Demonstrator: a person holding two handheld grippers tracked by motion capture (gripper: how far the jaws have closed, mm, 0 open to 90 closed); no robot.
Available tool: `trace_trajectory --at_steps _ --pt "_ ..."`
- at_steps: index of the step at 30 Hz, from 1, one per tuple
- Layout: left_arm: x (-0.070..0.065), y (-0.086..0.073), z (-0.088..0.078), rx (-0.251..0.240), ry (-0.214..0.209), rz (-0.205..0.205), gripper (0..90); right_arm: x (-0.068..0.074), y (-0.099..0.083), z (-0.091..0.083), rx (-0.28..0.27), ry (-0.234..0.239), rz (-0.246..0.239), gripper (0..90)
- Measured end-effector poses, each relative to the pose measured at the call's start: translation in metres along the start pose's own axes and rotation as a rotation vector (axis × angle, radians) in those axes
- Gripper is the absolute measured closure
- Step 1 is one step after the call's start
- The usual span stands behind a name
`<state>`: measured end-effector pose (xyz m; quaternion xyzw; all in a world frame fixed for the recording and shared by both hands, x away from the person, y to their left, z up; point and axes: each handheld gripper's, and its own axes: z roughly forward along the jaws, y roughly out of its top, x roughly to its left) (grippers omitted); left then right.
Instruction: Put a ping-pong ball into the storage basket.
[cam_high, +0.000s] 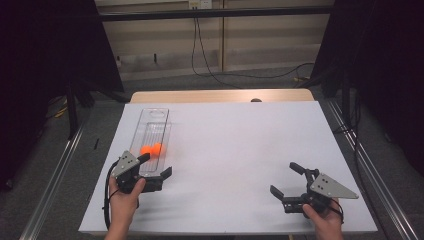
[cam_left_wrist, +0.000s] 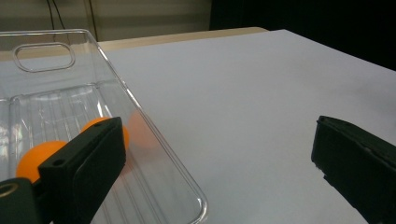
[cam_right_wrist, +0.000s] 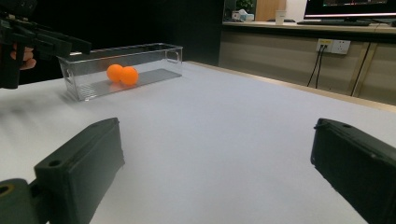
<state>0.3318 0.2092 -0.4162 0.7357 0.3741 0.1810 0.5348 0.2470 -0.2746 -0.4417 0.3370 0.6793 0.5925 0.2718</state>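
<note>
Two hand-held grippers, both with jaws spread wide and holding nothing, over a white table.

The left gripper (cam_high: 151, 166) hovers at the near end of a long clear plastic bin (cam_high: 159, 115), one jaw over its rim, the other out over the white tabletop (cam_high: 240, 145). Two orange balls (cam_high: 151, 149) lie touching each other inside the bin, just beyond that jaw. The right gripper (cam_high: 288, 178) sits well apart at the table's near right corner. Beyond the table lie grey floor, trailing black cables (cam_high: 210, 70) and a pale wall between black curtains (cam_high: 45, 60).
</note>
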Motion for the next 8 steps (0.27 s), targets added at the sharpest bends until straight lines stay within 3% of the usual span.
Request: trace_trajectory --at_steps 8 --pt "-0.0013 -0.0019 -0.0002 -0.019 -0.019 0.006 3.1 -0.0002 -0.0003 -0.0004 0.003 -0.001 -0.006 1.9"
